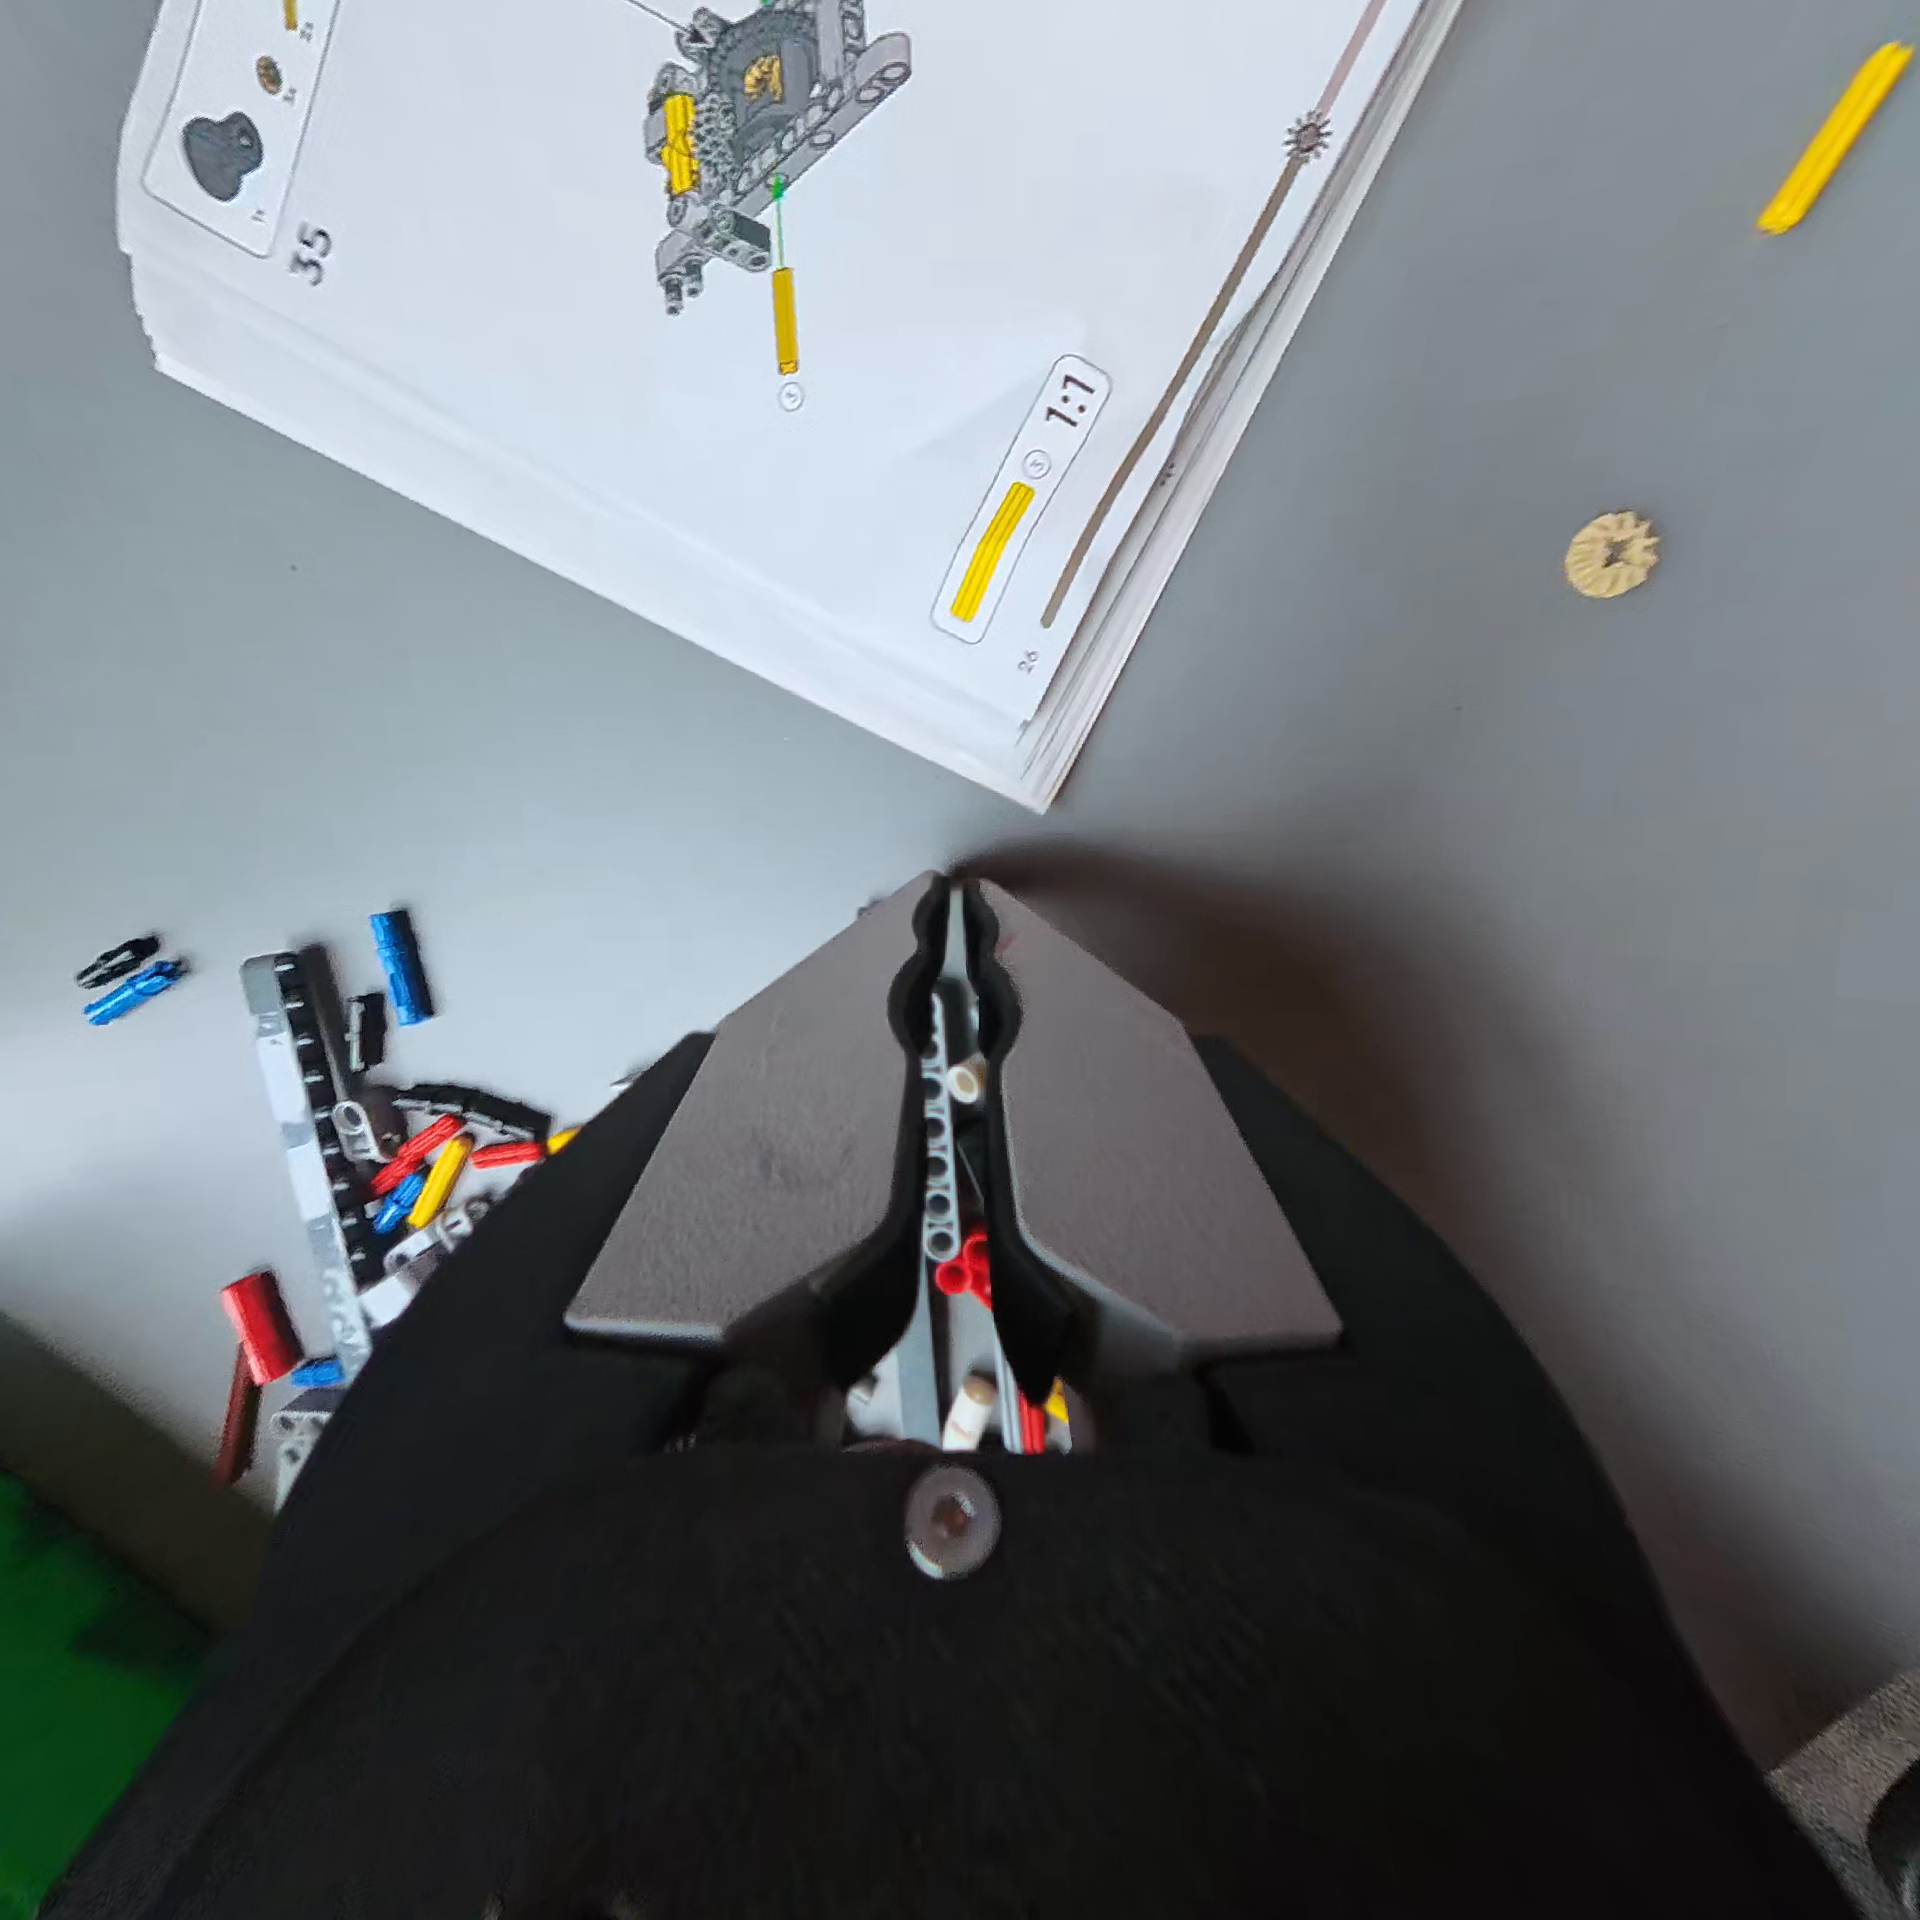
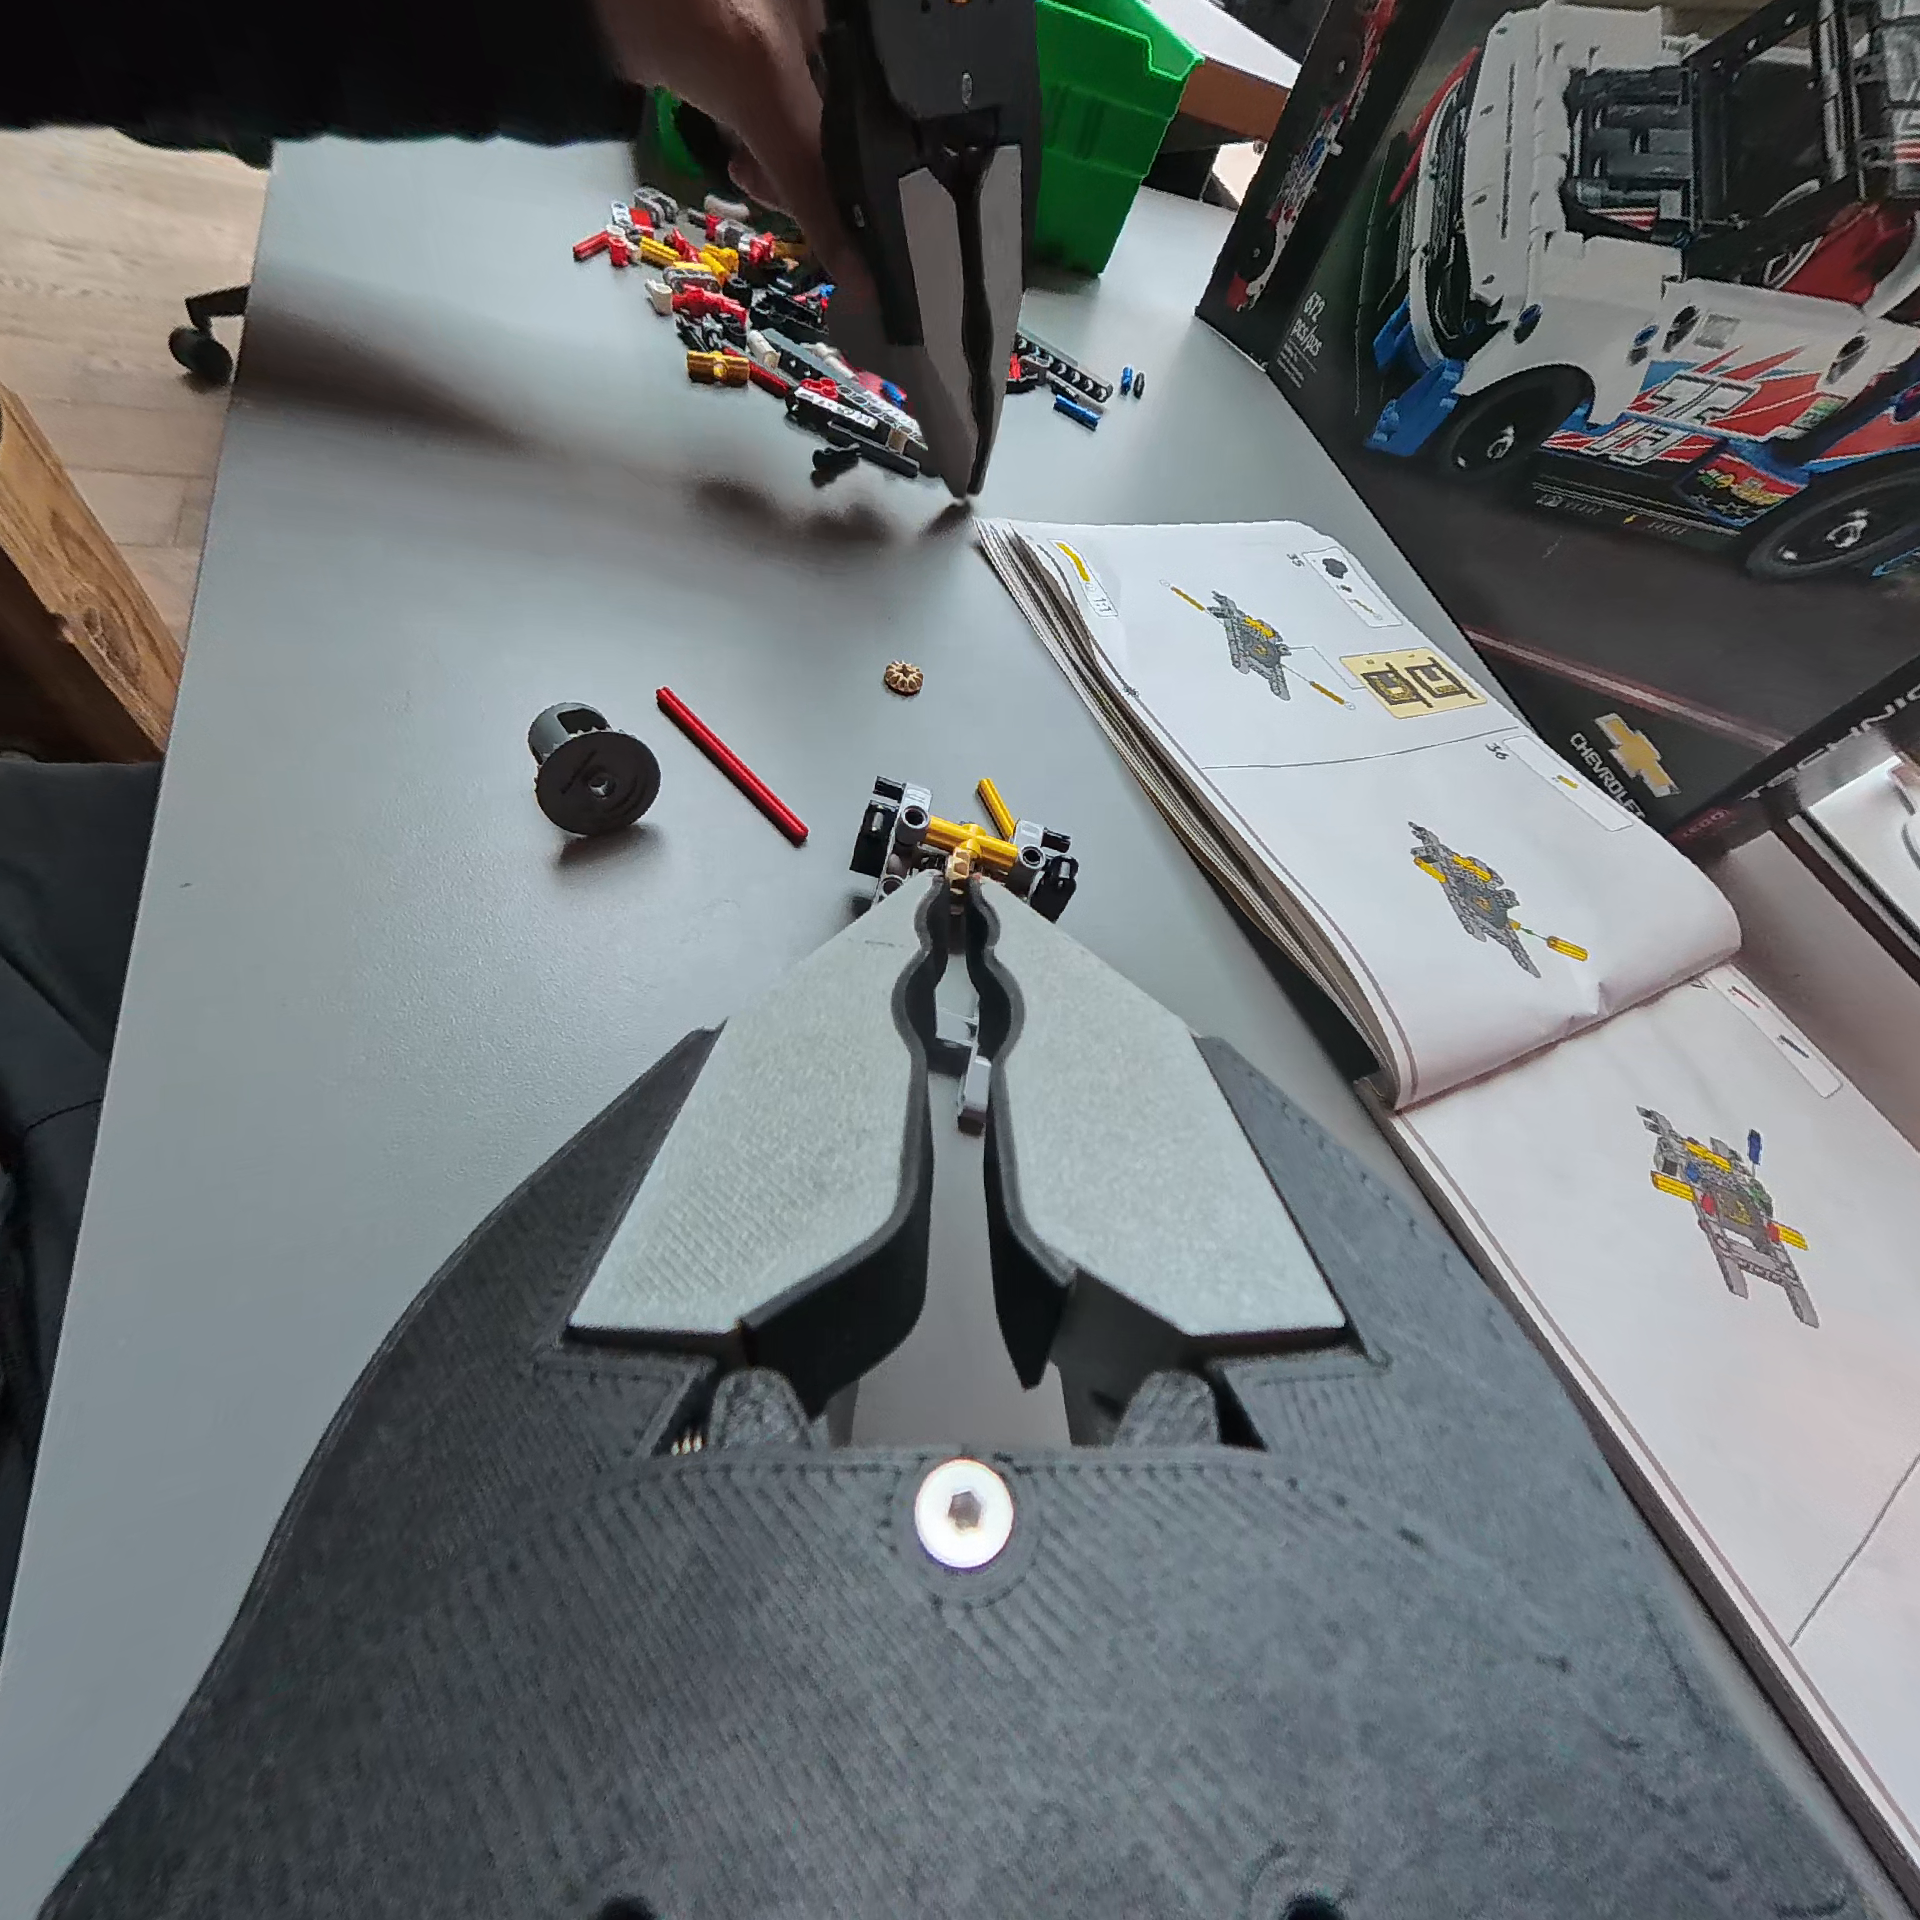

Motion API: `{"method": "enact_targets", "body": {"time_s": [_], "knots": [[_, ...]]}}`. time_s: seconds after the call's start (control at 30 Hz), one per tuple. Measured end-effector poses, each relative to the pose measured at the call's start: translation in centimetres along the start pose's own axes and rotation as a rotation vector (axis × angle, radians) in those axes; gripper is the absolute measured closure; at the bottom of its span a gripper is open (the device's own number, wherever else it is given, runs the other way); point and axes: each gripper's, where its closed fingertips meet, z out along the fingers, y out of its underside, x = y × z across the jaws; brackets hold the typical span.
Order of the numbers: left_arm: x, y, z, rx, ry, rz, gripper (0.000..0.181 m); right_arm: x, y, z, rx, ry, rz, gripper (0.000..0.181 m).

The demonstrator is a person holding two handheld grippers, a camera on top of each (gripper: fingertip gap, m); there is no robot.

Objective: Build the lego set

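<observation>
My right gripper [image 2: 957, 896] is shut on a small grey, black and yellow Lego assembly [image 2: 966, 844] that sits low on the dark grey table [image 2: 416, 582]. A short yellow axle [image 2: 995, 806] lies just behind it. My left gripper [image 1: 956, 885] is shut with nothing visible between its tips; it hovers over the table near the corner of the open instruction booklet [image 1: 675, 436]. It also shows in the right wrist view [image 2: 968, 480], held by a hand, beside the pile of loose parts [image 2: 748, 301]. A tan gear [image 2: 904, 677] lies between the two grippers.
A red axle [image 2: 732, 764] and a black round hub part [image 2: 592, 771] lie left of the assembly. The booklet [image 2: 1351, 790] and set box [image 2: 1610, 312] fill the right side. A green bin [image 2: 1101, 135] stands at the far end. Loose parts [image 1: 364, 1122] lie below the left gripper. The tips of one gripper are about 25 centimeters away from the tips of the other. The short yellow axle [image 2: 995, 806] is closer to my right gripper, around 10 centimeters from its tips; the left tips are 15 centimeters off. Between my left fingertips and the tan gear [image 2: 904, 677] there is roughly 12 centimeters.
</observation>
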Motion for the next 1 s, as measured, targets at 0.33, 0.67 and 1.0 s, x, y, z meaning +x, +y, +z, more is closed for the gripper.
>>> {"method": "enact_targets", "body": {"time_s": [0.33,0.67,1.0], "knots": [[3.9,2.0,-2.7,0.0,0.085,0.067,0.172,0.0,0.0,0.0,0.0,-0.002,0.001,0.181],[15.7,-0.8,-3.7,0.169,0.194,0.204,0.16,-3.0,-0.4,0.7,-0.007,-0.093,-0.089,0.181],[21.1,-3.0,-1.6,0.25,0.292,0.221,0.143,-5.6,0.1,1.7,-0.077,-0.112,-0.236,0.181]]}}
